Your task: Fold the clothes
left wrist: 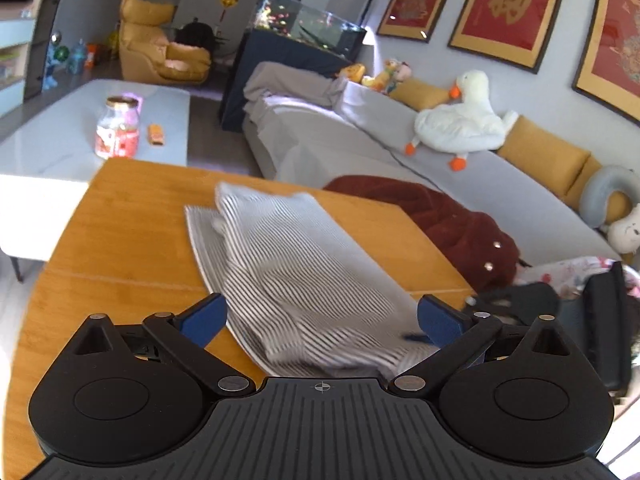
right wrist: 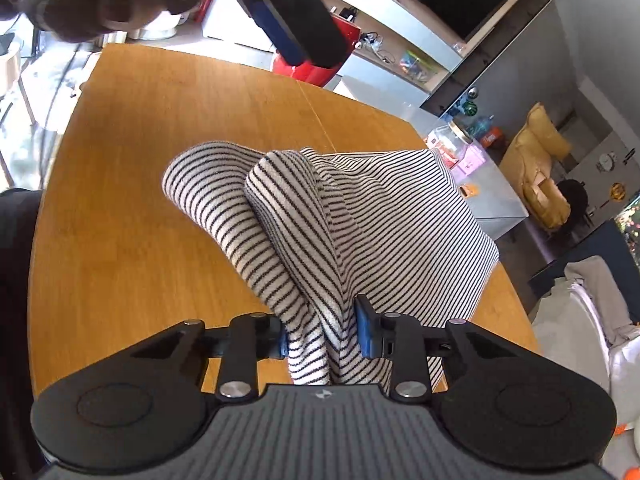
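Observation:
A black-and-white striped garment [left wrist: 296, 276] lies partly folded on the wooden table [left wrist: 120, 220]. My left gripper [left wrist: 320, 320] hovers low over its near end, jaws wide open, one blue finger [left wrist: 204, 318] on each side of the cloth and neither touching it. In the right wrist view the striped garment [right wrist: 360, 220] rises in a bunched fold from the table [right wrist: 120, 200]. My right gripper [right wrist: 325, 336] is shut on that fold, its blue pads [right wrist: 366, 332] pressing the cloth from both sides. The left gripper [right wrist: 296, 12] shows at the top of that view, held by a hand [right wrist: 100, 0].
A dark red fleece garment [left wrist: 452, 224] lies just past the table's far right corner, on a grey sofa [left wrist: 340, 136] with a white goose plush [left wrist: 460, 120]. A glass jar [left wrist: 118, 128] stands on a white coffee table beyond. A red object [right wrist: 308, 68] sits past the table's far edge.

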